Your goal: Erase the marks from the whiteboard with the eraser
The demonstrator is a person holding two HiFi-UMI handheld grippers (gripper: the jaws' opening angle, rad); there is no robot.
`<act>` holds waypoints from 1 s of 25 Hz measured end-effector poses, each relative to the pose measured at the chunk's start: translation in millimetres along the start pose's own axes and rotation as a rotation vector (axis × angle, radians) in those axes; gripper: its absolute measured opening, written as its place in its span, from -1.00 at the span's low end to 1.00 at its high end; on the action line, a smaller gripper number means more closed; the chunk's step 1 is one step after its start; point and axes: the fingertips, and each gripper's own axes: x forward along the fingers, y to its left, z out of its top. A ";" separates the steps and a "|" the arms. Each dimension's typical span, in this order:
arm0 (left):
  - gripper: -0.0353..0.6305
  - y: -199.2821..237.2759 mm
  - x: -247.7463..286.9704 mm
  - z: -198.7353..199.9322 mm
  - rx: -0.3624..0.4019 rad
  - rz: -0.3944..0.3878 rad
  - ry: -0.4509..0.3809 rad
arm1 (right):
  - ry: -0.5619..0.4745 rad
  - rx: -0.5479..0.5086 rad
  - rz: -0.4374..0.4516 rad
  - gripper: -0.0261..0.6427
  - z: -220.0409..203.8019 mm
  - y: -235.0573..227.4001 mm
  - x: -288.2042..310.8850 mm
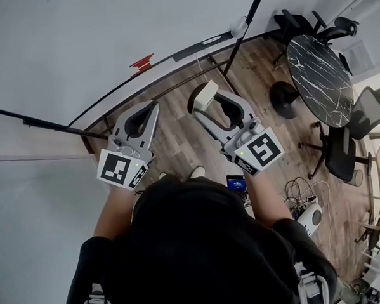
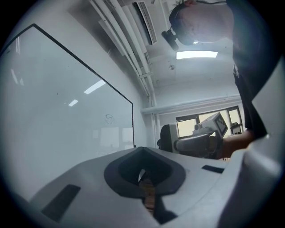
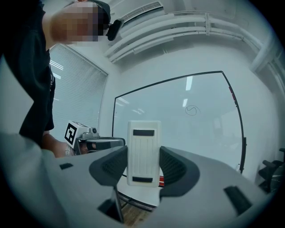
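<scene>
The right gripper (image 1: 207, 103) is clamped on the eraser (image 3: 144, 151), one jaw pressing each long side. The eraser is white and ribbed, with a dark bar near each end, and it stands upright with its back to the camera. It is held in front of the whiteboard (image 3: 178, 116), short of it and not touching. One small looped mark (image 3: 191, 110) shows on the whiteboard, in its upper part toward its right frame. The rest of the surface shows only reflected ceiling lights. The left gripper (image 2: 145, 173) is held beside the right one, also facing the whiteboard. Its jaws are together with nothing between them, and only a thin slit of wood floor (image 1: 176, 126) shows through. In the left gripper view the same mark sits near the whiteboard's right edge, and the right gripper is seen off that edge, in front of a window (image 2: 187, 124). From the head view, both grippers hover over the floor just before the whiteboard's lower edge. A red thing (image 1: 142, 63) lies on the ledge along that edge. Well to the right of the whiteboard stands a round dark marble table (image 1: 319, 78) with black chairs (image 1: 341, 153) around it.
</scene>
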 end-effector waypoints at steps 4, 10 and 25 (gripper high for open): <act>-0.88 -2.0 12.2 0.6 0.007 0.002 0.004 | -0.002 0.003 0.002 -0.26 -3.0 -10.8 -0.5; -0.88 9.9 34.9 -2.4 0.009 -0.002 0.010 | 0.001 0.002 -0.001 -0.26 -4.7 -33.6 10.1; -0.88 105.8 99.4 -7.4 -0.009 -0.008 -0.007 | 0.046 -0.036 -0.060 -0.26 2.7 -104.2 93.7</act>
